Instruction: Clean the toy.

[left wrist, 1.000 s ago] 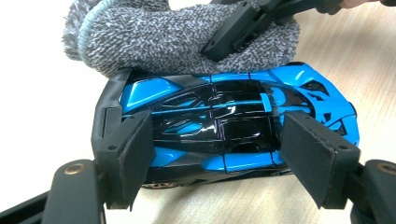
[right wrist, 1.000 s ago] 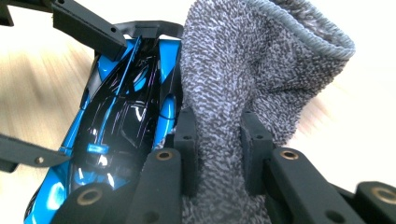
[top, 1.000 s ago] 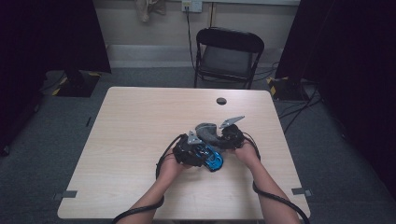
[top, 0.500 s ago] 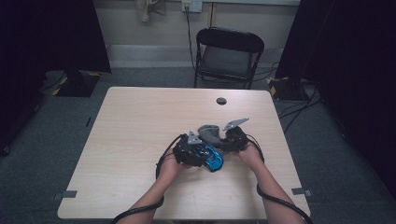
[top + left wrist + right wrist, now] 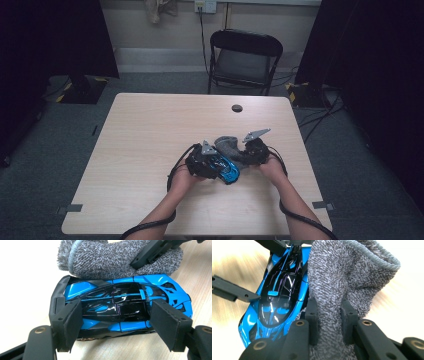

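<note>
A blue and black toy car [image 5: 228,172] rests on the wooden table [image 5: 145,145], near its front right. My left gripper [image 5: 219,164] comes down over it. In the left gripper view its pads [image 5: 71,322] sit against the front and back of the car's [image 5: 120,297] black cabin, holding it. My right gripper [image 5: 329,315] is shut on a grey terry cloth [image 5: 337,277]. The cloth [image 5: 112,260] lies pressed along the car's [image 5: 279,302] far side. From above, the cloth [image 5: 227,145] bunches between the two hands, with the right gripper [image 5: 241,155] beside it.
A small dark round spot [image 5: 237,108] sits near the table's far edge. A black folding chair [image 5: 242,55] stands behind the table. Cables trail from both grippers over the front edge, and more lie on the floor at the right.
The right gripper and the cloth have shifted slightly to the right along the car. The left gripper and the car have stayed put.
</note>
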A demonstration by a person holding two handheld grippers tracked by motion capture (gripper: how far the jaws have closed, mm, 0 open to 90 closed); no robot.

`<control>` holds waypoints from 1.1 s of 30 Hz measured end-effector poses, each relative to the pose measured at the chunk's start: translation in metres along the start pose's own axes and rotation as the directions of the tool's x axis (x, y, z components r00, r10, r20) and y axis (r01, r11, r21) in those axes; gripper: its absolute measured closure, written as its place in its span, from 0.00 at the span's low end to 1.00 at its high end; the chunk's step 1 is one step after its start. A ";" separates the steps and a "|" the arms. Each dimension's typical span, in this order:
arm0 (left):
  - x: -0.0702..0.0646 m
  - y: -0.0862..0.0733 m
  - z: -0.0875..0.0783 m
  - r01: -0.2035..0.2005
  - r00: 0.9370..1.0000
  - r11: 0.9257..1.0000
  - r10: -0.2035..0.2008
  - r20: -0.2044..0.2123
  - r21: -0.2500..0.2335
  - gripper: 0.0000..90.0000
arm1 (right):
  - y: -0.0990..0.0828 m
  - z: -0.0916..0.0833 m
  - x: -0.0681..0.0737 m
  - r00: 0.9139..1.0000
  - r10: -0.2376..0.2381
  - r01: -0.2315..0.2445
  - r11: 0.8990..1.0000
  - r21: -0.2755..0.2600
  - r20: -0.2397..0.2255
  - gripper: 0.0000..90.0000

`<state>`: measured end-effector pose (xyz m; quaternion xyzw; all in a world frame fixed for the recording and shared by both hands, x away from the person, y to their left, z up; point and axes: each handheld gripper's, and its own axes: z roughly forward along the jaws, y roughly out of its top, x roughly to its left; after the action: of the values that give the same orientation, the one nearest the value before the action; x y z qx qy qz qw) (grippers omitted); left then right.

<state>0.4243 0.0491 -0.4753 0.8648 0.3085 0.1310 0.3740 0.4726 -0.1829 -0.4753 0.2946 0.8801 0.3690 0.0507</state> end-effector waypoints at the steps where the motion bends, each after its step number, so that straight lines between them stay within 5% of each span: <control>1: 0.000 0.000 0.000 0.000 1.000 1.000 0.000 0.001 0.002 0.29 | -0.001 -0.001 0.000 1.000 0.000 0.000 1.000 -0.003 0.001 0.81; 33: -0.003 0.001 0.000 -0.008 1.000 1.000 0.008 -0.002 0.013 0.30 | -0.031 -0.026 0.011 0.999 0.014 -0.014 1.000 -0.016 0.029 0.81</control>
<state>0.4221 0.0463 -0.4741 0.8683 0.3062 0.1313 0.3676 0.4403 -0.2098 -0.4766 0.3057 0.8742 0.3719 0.0633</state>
